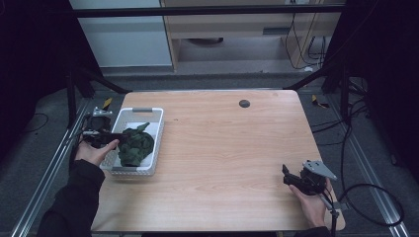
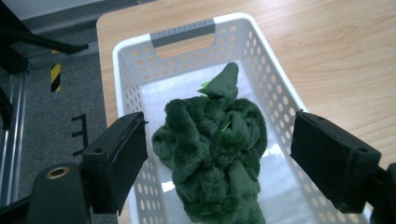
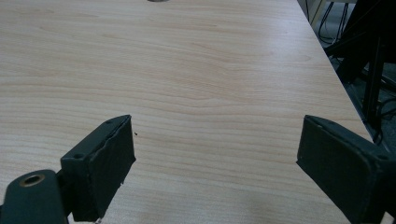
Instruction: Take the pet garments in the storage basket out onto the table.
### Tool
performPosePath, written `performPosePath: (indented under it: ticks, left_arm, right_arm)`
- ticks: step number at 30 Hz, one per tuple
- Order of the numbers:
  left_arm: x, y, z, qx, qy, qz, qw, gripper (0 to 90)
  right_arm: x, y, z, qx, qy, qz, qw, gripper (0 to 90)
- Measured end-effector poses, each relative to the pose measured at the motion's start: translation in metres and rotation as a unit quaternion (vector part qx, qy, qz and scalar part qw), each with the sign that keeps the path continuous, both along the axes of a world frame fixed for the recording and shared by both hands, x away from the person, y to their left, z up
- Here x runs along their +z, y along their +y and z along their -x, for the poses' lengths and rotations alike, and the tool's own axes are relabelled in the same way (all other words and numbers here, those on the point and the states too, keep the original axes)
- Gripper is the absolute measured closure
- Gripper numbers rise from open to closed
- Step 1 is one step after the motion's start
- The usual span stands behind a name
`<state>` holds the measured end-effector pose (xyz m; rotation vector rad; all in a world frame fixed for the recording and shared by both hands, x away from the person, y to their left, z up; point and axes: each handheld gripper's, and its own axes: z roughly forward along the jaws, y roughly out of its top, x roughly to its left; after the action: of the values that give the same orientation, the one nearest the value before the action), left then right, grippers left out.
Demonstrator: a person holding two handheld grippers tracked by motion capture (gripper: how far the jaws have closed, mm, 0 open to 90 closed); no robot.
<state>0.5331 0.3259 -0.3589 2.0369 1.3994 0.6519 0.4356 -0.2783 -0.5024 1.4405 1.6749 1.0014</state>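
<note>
Gaping left tool (image 2: pixel 217 154) above basketed green cloth (image 2: pixel 215 154)

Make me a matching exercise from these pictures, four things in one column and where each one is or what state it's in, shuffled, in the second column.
Things:
1. green plush cloth
2. white basket
3. left gripper
4. right gripper

Places or states:
A. open over bare wooden table, near its right front corner
B. stands at the table's left edge
C. lies bunched inside the basket
D. open, jaws on either side of the cloth without pressing it

Pairs: 1-C, 2-B, 3-D, 4-A
</note>
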Motion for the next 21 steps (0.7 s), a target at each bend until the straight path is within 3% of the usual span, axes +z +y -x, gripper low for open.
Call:
performPosePath:
  ticks: [21]
  left_arm:
    - [-0.013, -0.003, -0.02, -0.009, 0.064, -0.025, 0.9976, 16.4]
  right_arm:
    - [0.0, 0.0, -0.001, 0.001, 0.001, -0.005, 1.0, 10.9]
